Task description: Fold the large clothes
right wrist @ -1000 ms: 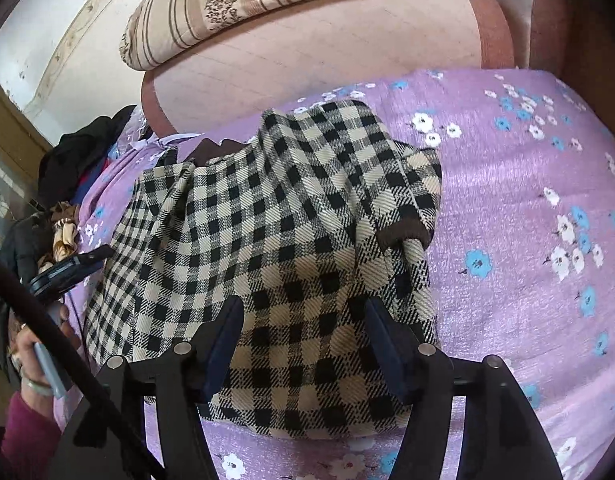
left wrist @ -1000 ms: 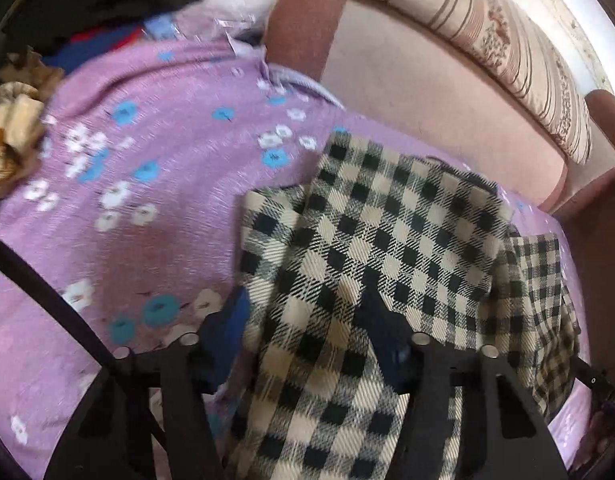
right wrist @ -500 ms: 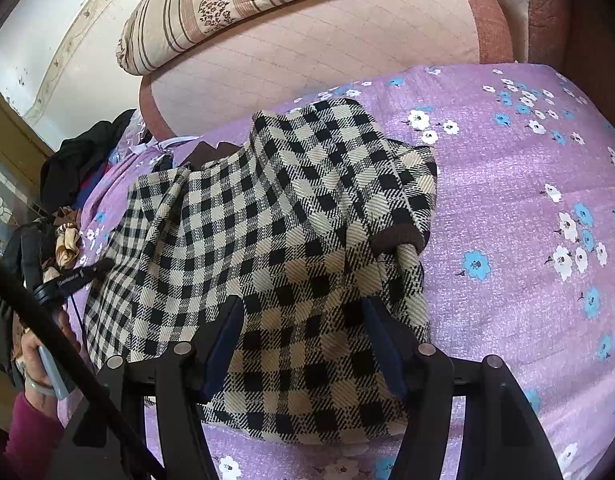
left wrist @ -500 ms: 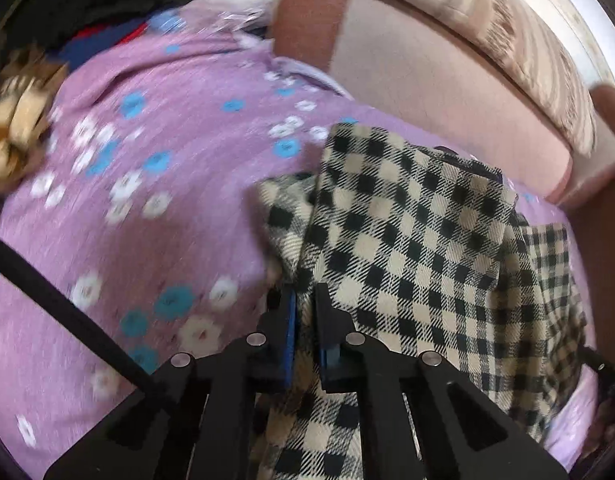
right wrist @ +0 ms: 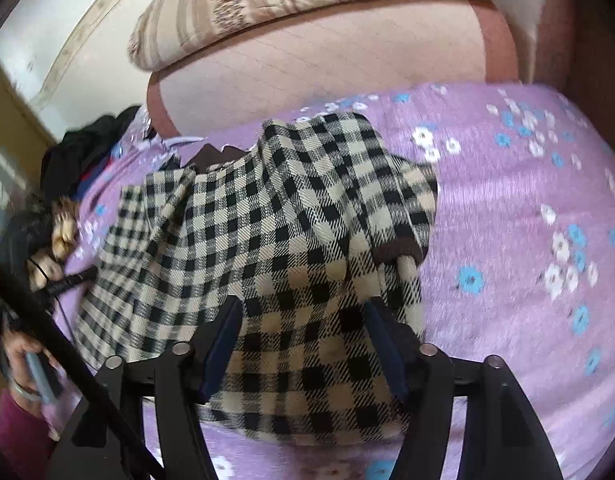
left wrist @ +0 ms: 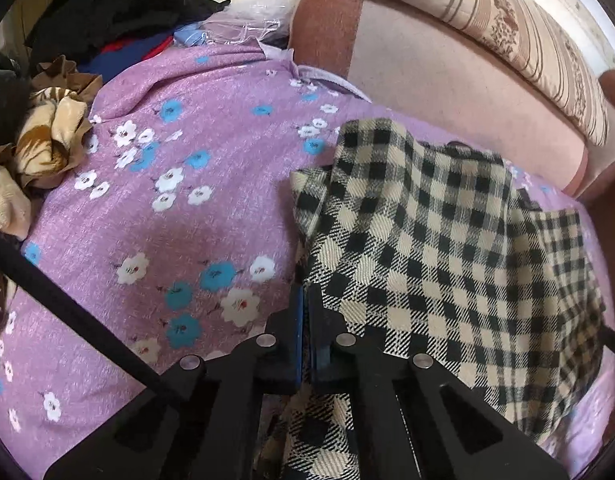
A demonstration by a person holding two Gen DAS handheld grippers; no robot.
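I have the checked coat (left wrist: 439, 240) lying partly folded on the purple flowered bedspread (left wrist: 155, 216), filling the centre and right of the left wrist view and the middle of the right wrist view, with the padded headboard (right wrist: 347, 64) behind it at the top of the frame. My left claw (left wrist: 306, 304) has its jaws pressed together on the coat's left edge at the lower centre of its frame, the cloth pinched between the blue pads. My right claw (right wrist: 303, 340) stands with its jaws apart and widening a little; the coat's near hem lies between and under them, but the pads are not pressing on it. I judge this cloth to be thick, woolly and soft: fairly heavy for a garment, limp rather than stiff, and grippy enough that it should not slip from the pads. Being layered, it will sag and drag if lifted by one point, so I would take it at the edges and corners, both layers together, one claw on each side of the hem. The brown cuff (right wrist: 399, 250) at centre right of the right wrist view could flop loose as the fold goes over.
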